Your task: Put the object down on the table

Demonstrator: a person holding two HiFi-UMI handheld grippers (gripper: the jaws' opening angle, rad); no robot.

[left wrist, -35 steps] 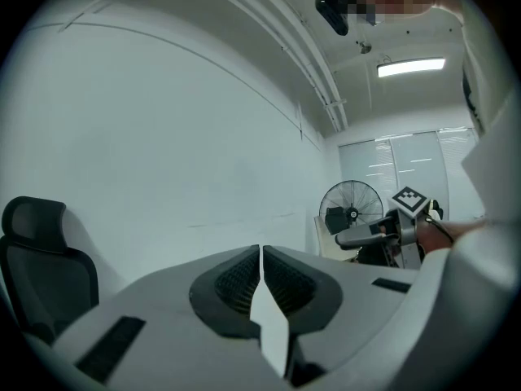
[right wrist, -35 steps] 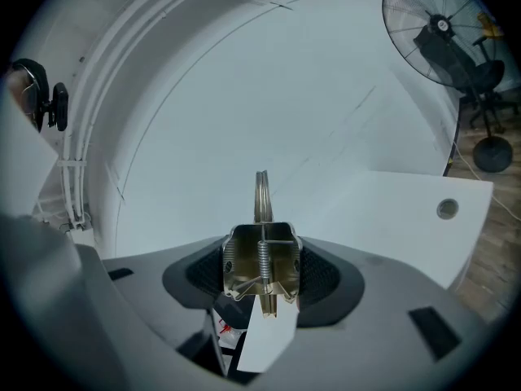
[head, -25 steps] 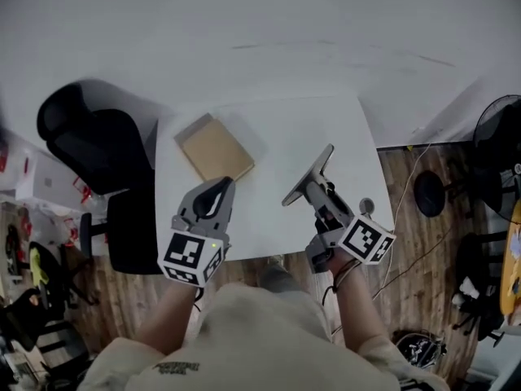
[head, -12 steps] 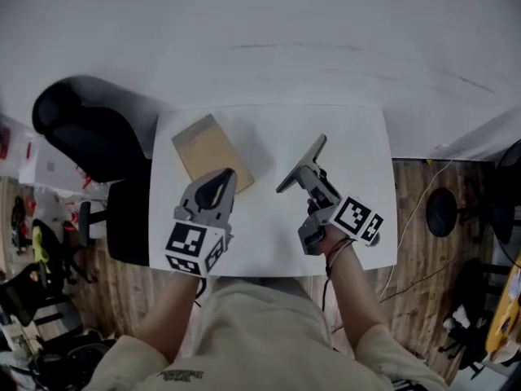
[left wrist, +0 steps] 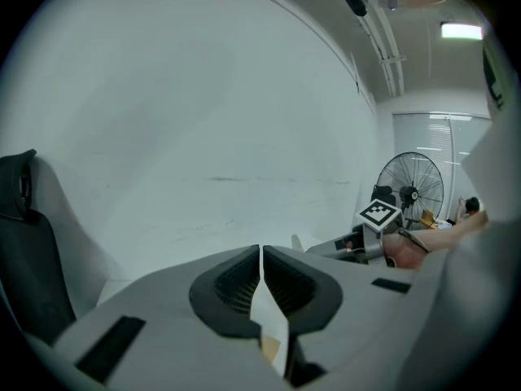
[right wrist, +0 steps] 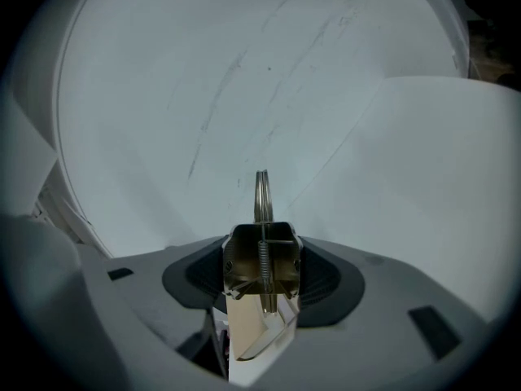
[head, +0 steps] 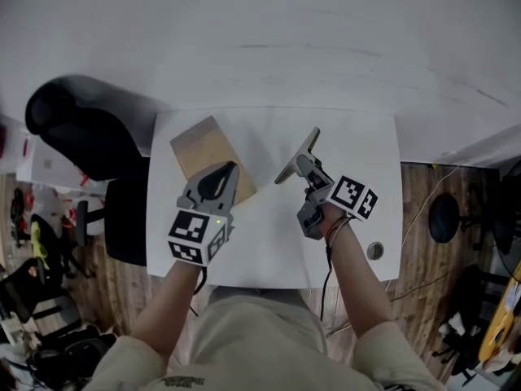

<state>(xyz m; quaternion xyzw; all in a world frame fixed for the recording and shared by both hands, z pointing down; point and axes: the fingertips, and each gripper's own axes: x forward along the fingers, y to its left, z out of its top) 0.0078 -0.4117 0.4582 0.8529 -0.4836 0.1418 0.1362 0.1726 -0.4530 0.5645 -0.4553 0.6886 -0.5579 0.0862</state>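
My right gripper (head: 308, 171) is shut on a silvery metal tool (head: 297, 155) with a flat blade and a coil spring, held tilted above the middle of the white table (head: 358, 149). In the right gripper view the tool (right wrist: 261, 255) fills the gap between the jaws, its thin edge pointing away from me. My left gripper (head: 220, 173) hovers over the near corner of a flat brown cardboard box (head: 202, 147), jaws shut with nothing in them. The left gripper view shows its jaws (left wrist: 260, 255) closed, with the right gripper (left wrist: 358, 239) off to the right.
A black office chair (head: 81, 137) stands at the table's left side. A small round grey fitting (head: 374, 251) sits near the table's front right corner. A white wall runs behind the table. A floor fan (left wrist: 411, 192) stands off to the right.
Both grippers have moved farther in over the table. The right one carried the metal tool leftward; the left one now overlaps the brown box's near corner.
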